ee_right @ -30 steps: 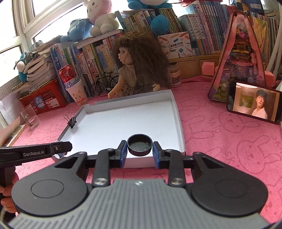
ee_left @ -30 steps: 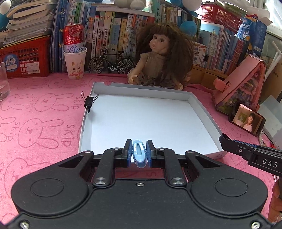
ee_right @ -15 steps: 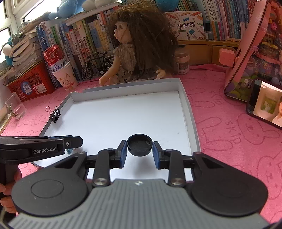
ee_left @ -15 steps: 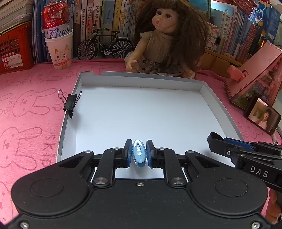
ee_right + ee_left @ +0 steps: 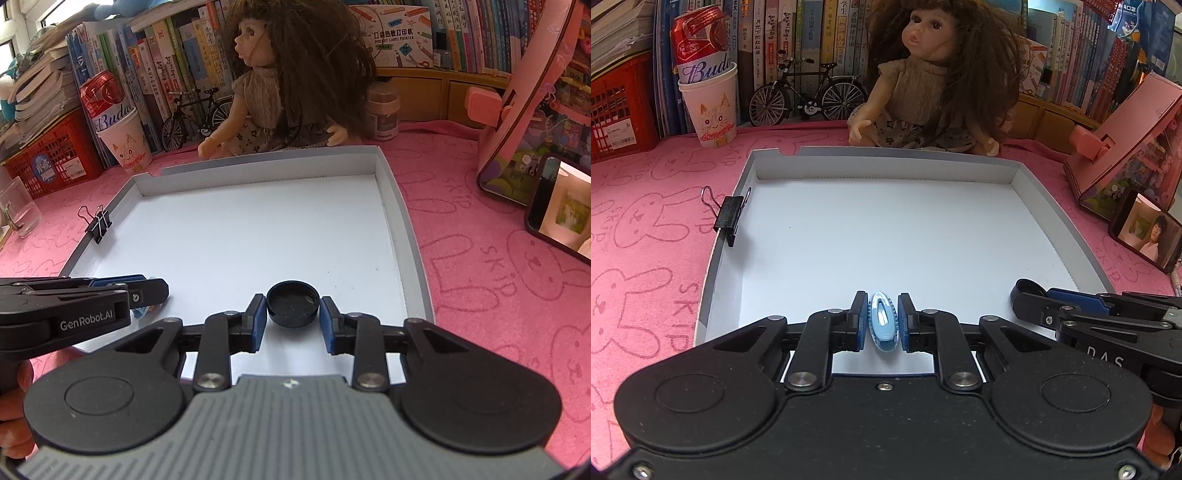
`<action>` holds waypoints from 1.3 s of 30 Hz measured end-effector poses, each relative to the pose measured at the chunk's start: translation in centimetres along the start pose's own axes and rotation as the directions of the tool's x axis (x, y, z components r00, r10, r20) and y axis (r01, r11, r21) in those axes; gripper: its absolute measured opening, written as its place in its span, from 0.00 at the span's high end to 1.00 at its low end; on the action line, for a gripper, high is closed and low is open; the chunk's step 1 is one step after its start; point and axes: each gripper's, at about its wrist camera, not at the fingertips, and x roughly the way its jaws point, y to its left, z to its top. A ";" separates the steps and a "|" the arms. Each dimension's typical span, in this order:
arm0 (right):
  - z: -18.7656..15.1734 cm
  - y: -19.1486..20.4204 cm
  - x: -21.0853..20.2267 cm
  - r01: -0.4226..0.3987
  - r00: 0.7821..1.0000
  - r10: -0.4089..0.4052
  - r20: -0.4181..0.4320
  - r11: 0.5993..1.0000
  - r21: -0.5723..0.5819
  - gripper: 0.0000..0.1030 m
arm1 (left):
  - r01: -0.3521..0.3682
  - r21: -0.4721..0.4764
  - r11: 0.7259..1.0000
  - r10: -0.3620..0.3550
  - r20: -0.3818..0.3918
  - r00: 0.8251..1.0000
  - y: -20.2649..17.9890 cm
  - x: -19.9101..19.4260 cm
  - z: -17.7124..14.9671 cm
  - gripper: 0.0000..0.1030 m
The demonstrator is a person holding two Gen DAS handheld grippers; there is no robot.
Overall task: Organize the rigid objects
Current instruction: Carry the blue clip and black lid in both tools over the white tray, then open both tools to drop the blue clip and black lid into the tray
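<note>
The left gripper (image 5: 882, 320) is clamped on a small blue oval clip (image 5: 883, 325) held on edge between its blue pads, low over the near part of a shallow white tray (image 5: 1067, 236). The right gripper (image 5: 292, 312) grips a round black cap (image 5: 293, 304), open side up, its pads pressed to the cap's sides over the tray's near right area. Seen from the right wrist, the left tool's side reads "GenRobot.AI"; seen from the left wrist, the right tool shows the letters "DAS". A black binder clip (image 5: 728, 218) is pinched onto the tray's left wall. The tray lies on a pink cloth (image 5: 491, 280) printed with rabbit outlines and the word "SKIP". Just beyond the far wall sits a doll (image 5: 934, 77) with long brown hair. To its left stand a small model bicycle (image 5: 809, 96) and a white paper cup (image 5: 711, 107) with a cat drawing, a red can (image 5: 700, 48) marked "Bud…" standing in it, and a red basket (image 5: 617, 110). To the right are a pink toy house (image 5: 1130, 140) and a phone (image 5: 1145, 232) showing a photo. Rows of books (image 5: 155, 66) line the back, with a box labelled "POCKET LABEL PRINTER" (image 5: 399, 33).
</note>
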 end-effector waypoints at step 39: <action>-7.4 -0.1 -13.0 -0.053 0.950 0.065 0.305 0.997 -0.049 0.00 | 0.051 0.039 0.998 -0.059 0.252 0.966 0.7 -12.9 -8.8 0.09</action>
